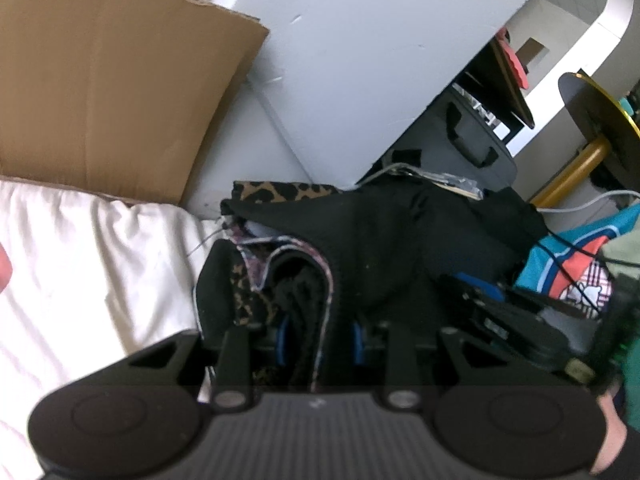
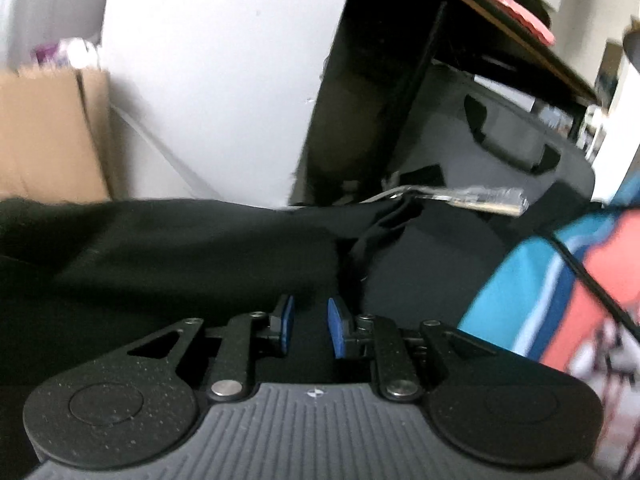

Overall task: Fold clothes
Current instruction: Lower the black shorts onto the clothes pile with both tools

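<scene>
Left wrist view: the left tool pinches a bunched garment, a black garment with a patterned trim, between its blue pads. The fabric rises from the jaws and drapes forward over a heap of clothes. A leopard-print cloth lies at the far edge of this heap, and a teal and orange garment lies to the right, crossed by a thin black cable. The heap rests on a bed with a white sheet. A cardboard box stands beyond the sheet, against a white wall.

Right wrist view: the right tool has its blue pads spread slightly apart, with black fabric visible between them; whether the pads grip it cannot be told. The black garment spreads across the left, and the teal and orange garment lies to the right. A grey case with a handle stands behind.
</scene>
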Demonstrator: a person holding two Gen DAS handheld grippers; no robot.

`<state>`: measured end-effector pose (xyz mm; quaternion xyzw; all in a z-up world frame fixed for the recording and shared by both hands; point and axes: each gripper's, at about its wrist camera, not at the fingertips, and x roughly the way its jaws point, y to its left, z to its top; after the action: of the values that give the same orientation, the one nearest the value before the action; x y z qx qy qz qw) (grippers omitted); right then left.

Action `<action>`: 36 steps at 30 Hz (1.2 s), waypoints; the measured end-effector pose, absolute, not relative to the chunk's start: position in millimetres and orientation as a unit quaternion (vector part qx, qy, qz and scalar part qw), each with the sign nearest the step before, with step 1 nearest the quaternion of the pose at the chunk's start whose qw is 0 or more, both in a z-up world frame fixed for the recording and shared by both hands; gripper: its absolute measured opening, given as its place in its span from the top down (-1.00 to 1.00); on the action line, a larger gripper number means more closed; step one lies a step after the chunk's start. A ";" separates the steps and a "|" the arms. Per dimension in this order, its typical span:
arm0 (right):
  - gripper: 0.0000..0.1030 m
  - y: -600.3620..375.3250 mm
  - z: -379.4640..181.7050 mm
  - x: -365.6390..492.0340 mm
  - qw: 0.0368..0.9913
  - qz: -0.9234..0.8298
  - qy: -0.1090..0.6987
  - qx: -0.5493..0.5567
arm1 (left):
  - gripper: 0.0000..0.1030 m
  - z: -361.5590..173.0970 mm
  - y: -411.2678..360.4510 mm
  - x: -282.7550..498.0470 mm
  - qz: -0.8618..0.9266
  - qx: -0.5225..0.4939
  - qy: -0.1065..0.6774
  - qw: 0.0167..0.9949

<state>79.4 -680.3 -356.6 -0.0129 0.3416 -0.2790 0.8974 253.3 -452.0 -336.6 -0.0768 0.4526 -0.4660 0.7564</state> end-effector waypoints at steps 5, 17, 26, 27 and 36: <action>0.53 -671.0 -352.3 54.6 0.905 -0.260 0.333 0.051 | 0.39 -336.8 -452.8 254.7 -0.466 -0.076 0.456 0.755; 0.52 -656.6 -398.1 -11.2 0.871 -0.296 0.377 0.108 | 0.27 -326.2 -456.1 255.8 -0.467 -0.044 0.456 0.757; 0.52 -630.3 -373.5 -11.3 0.884 -0.289 0.337 0.145 | -0.16 -311.4 -451.8 265.7 -0.462 -0.059 0.450 0.762; 0.52 -627.6 -370.6 -7.0 0.888 -0.283 0.331 0.150 | -0.16 -312.9 -453.4 268.0 -0.462 -0.063 0.455 0.759; 0.52 -600.9 -348.4 35.7 0.912 -0.229 0.285 0.189 | 0.13 -343.1 -463.7 291.5 -0.449 -0.152 0.492 0.731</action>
<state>35.7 -600.9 -348.4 0.1889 0.2846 -0.2286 0.9116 291.5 -463.7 -343.1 -0.1518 0.4918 -0.4486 0.7307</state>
